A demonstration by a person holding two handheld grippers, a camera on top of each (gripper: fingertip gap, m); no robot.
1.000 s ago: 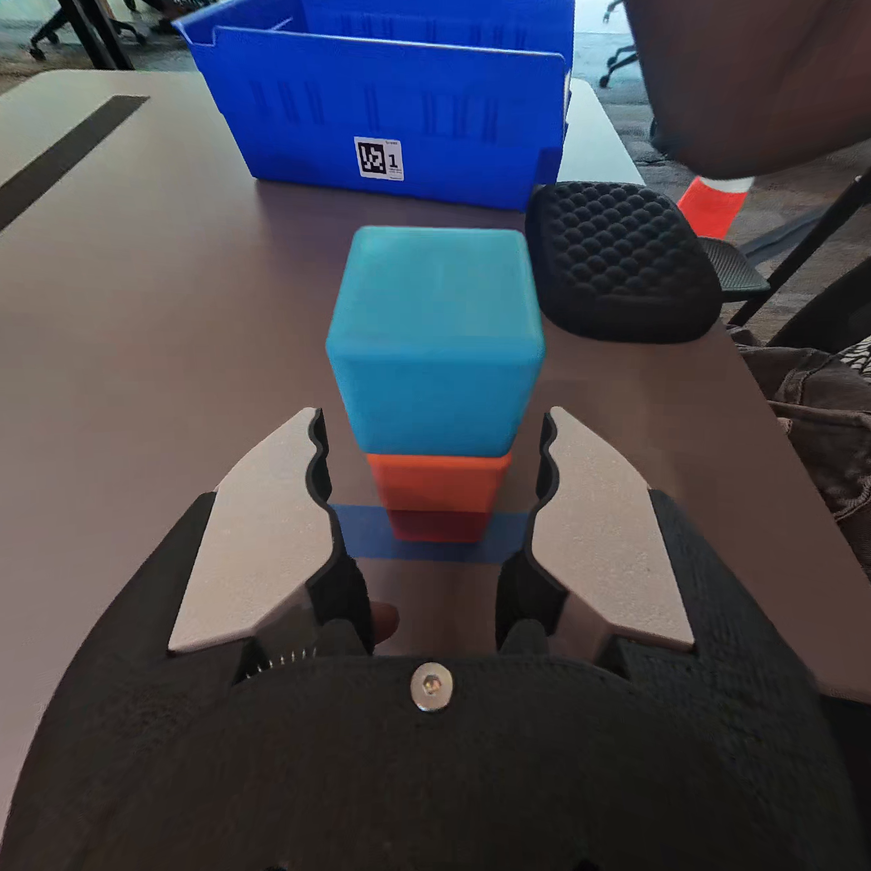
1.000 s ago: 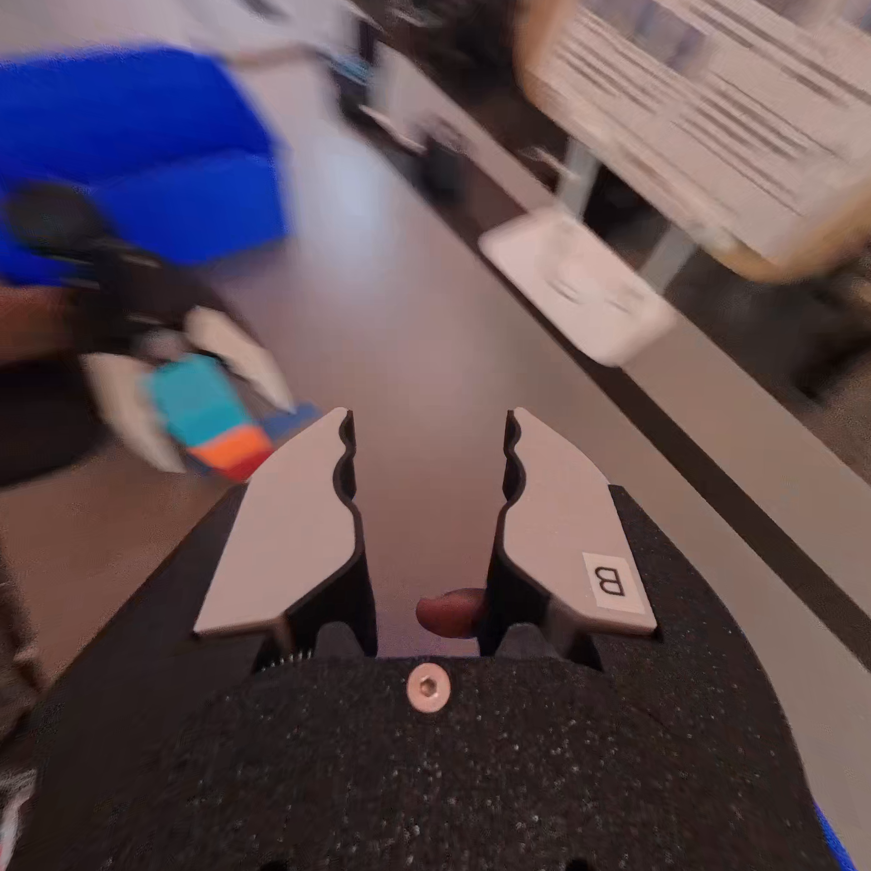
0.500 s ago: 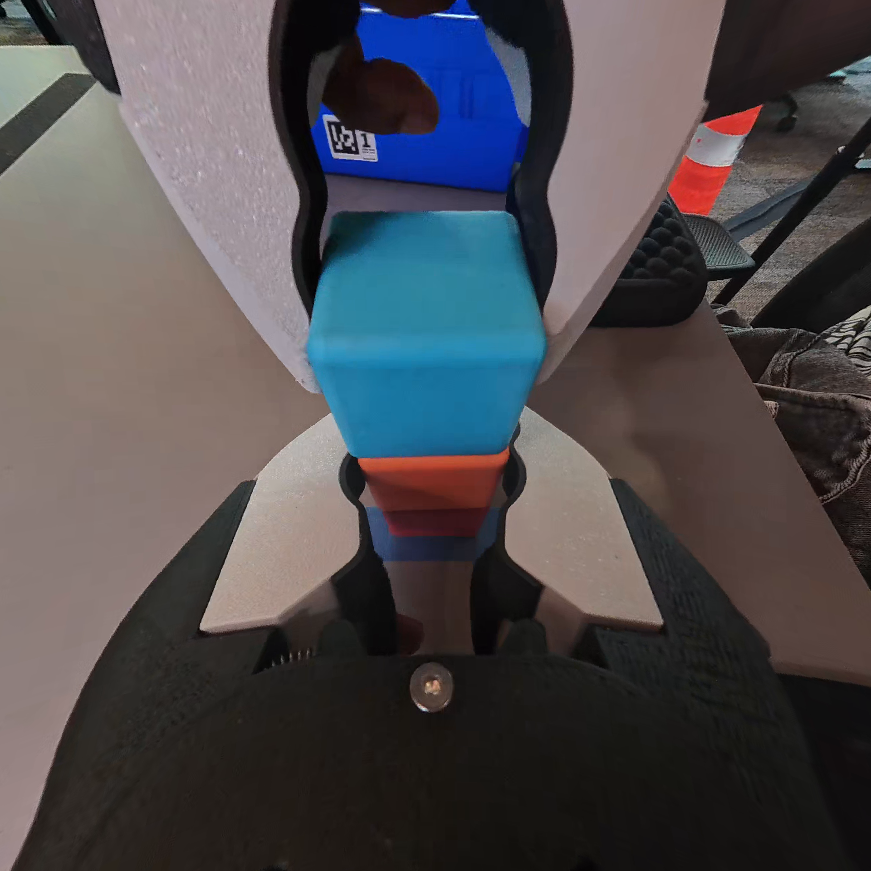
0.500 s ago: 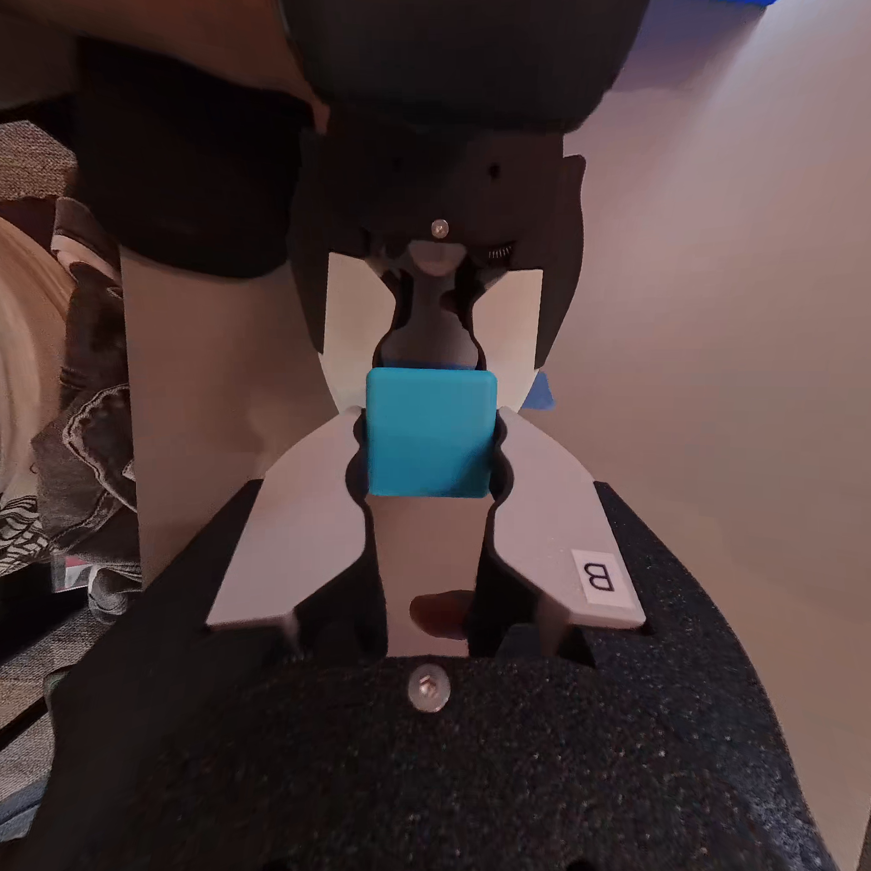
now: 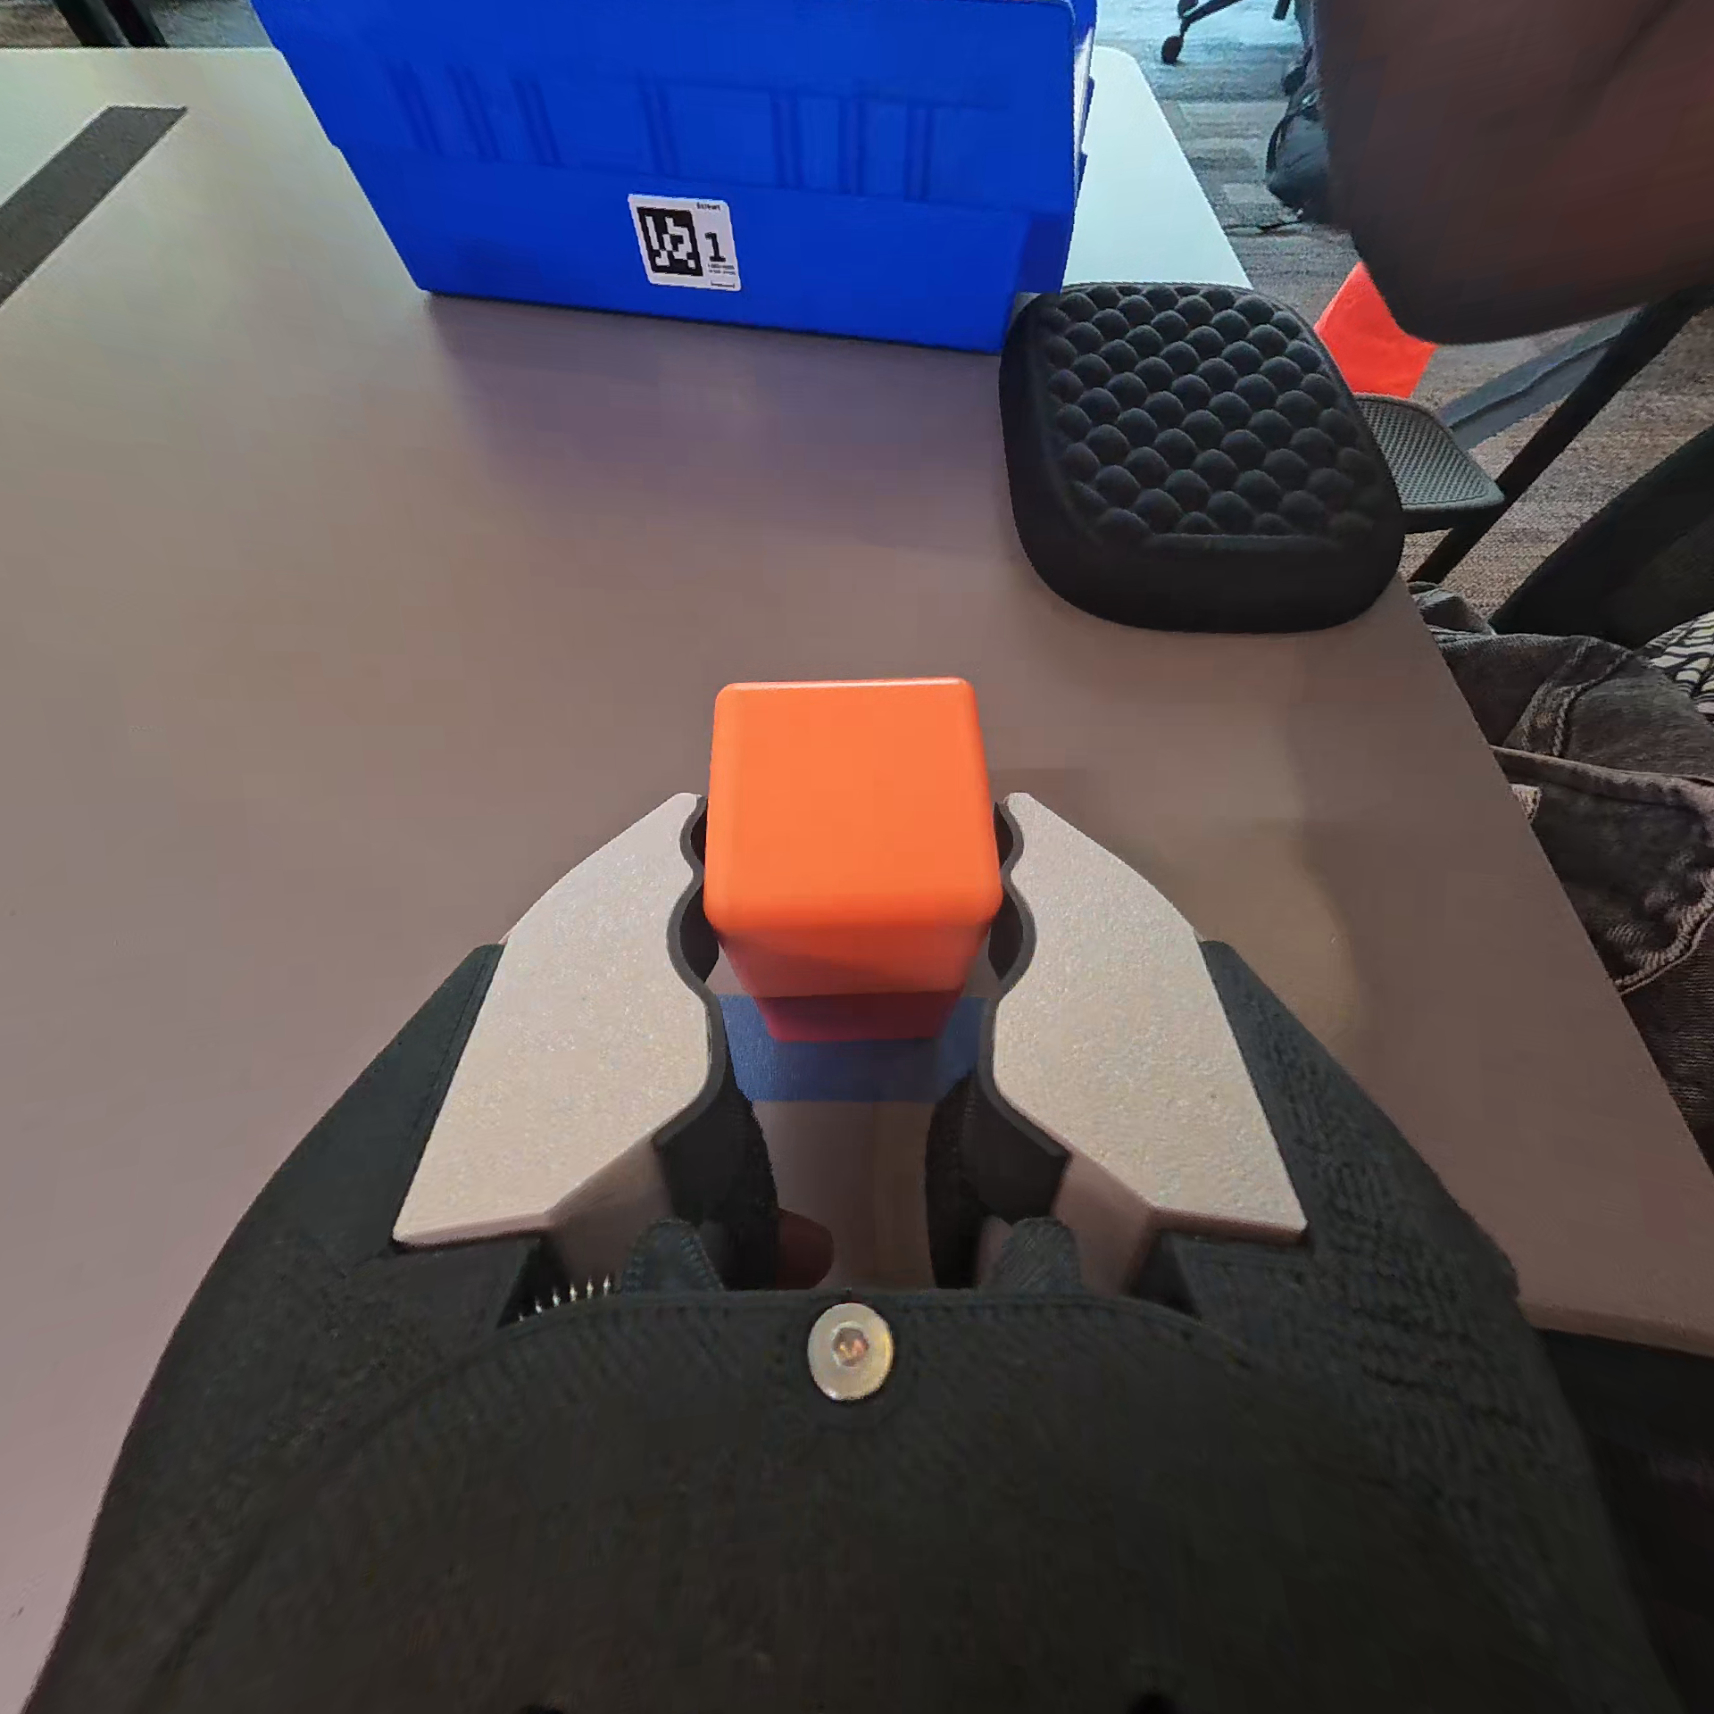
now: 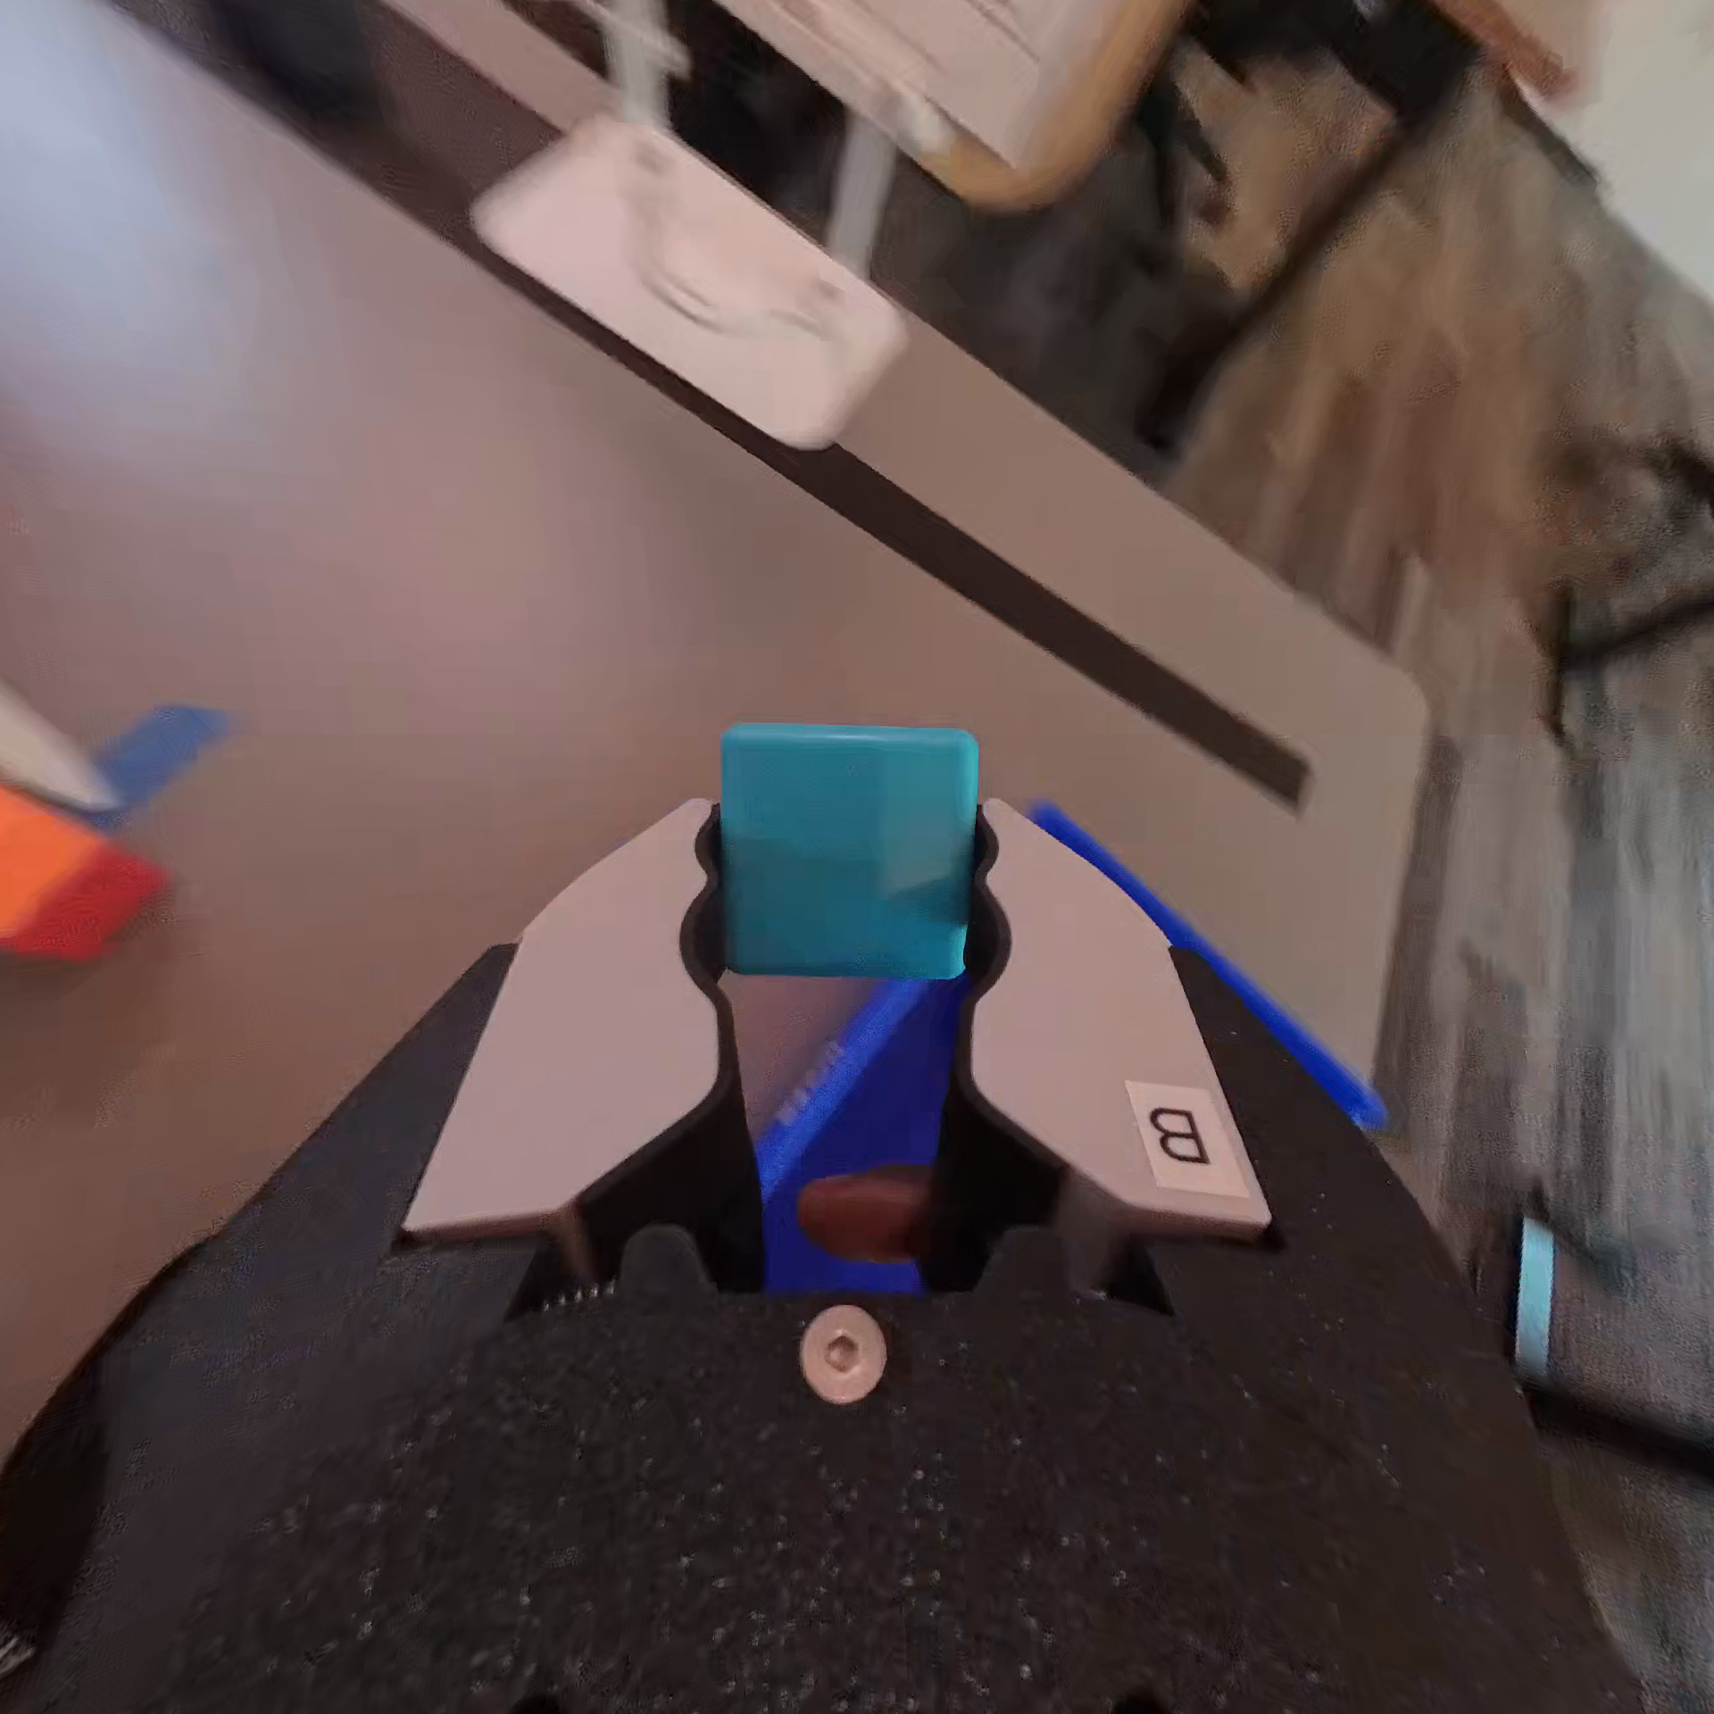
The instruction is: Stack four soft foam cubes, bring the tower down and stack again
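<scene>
In the left wrist view an orange foam cube sits on a red cube over a blue tape mark on the table. My left gripper is shut on the orange cube, with its fingers pressed to both sides. My right gripper is shut on a teal cube and holds it in the air over a blue bin wall. The orange cube and red cube show blurred at the left edge of the right wrist view. No fourth cube is in view.
A blue bin stands at the back of the grey table. A black quilted pad lies at the right edge. Chairs, clothing and an orange cone are beyond the table. A white object lies farther off. Tip to tip, the grippers are about 30 cm apart.
My right gripper came in, closed on the teal cube atop the stack and carried it away over the bin. My left gripper closed on the orange cube.
</scene>
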